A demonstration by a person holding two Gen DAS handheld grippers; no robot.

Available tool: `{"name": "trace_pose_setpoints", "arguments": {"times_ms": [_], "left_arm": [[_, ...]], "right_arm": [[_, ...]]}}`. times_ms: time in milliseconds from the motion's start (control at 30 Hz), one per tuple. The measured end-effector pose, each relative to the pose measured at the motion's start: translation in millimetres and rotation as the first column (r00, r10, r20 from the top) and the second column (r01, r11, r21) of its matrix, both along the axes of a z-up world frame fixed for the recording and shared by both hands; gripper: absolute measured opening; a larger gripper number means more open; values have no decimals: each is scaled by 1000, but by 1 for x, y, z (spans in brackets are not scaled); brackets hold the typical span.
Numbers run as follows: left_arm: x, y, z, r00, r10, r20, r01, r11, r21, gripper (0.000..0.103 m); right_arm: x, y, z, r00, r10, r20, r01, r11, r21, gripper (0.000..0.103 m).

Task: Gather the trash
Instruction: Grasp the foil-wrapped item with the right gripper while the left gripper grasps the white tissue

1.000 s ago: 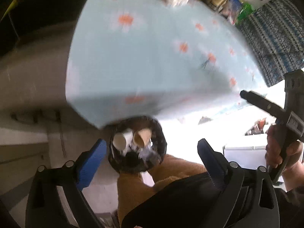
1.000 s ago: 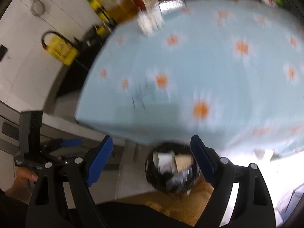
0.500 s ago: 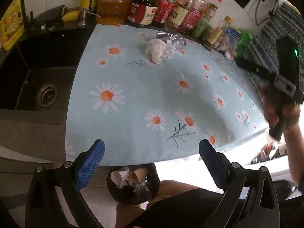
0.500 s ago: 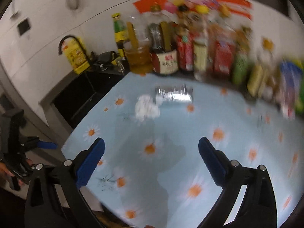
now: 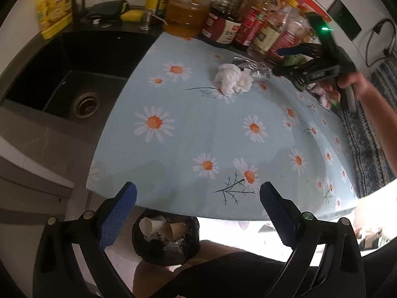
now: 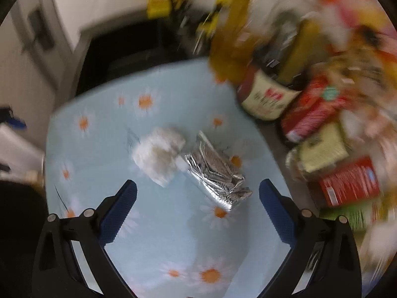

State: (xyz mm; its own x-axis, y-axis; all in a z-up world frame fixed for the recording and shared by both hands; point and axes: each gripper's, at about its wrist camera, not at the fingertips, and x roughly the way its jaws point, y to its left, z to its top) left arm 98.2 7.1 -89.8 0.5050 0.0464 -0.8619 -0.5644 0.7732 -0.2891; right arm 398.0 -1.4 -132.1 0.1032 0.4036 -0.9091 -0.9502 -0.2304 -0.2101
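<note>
A crumpled white tissue and a crumpled silver foil wrapper lie side by side on the daisy-print tablecloth. My right gripper is open and empty, just short of and above the tissue and foil; it shows in the left wrist view beside the foil. My left gripper is open and empty at the table's near edge. Below it a black trash bin holds paper cups and scraps.
A black sink lies left of the cloth. A row of bottles and jars stands along the back edge. A patterned blue fabric is at the right.
Both grippers have risen from the bin to table height. My right gripper has moved forward to the tissue and foil, which now fill its view.
</note>
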Motion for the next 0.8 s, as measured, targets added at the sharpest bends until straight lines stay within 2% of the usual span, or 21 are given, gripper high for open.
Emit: {"name": "trace_pose_setpoints", "arguments": {"times_ms": [100,233,300,367,433,667,800], "left_arm": [[-3,-2,-1,999,50,-13,-50,999,-1,96],[-6,-6,-3,994,103,-25,-103,995,-14,96],[-7,-8,-2,992,120,-28,-120,993,-12,96],[-7,-10,0,991,134,-29,-134,991,-9,96],[-7,-11,3,989,144,-21,-145,989,-11,96],[4,-9,4,991,133,-25,-134,991,-22,96],[21,-9,7,996,82,-29,-82,997,-9,96]], "right_arm": [[-2,21,-20,990,110,84,-101,989,-109,98],[-3,44,-34,972,193,132,-168,969,-181,94],[-4,52,-39,965,224,136,-190,956,-224,83],[-2,59,-47,960,254,118,-214,937,-277,79],[1,64,-55,956,266,124,-217,925,-313,61],[9,64,-46,964,244,103,-211,943,-258,58],[12,54,-29,976,205,77,-186,962,-200,58]]}}
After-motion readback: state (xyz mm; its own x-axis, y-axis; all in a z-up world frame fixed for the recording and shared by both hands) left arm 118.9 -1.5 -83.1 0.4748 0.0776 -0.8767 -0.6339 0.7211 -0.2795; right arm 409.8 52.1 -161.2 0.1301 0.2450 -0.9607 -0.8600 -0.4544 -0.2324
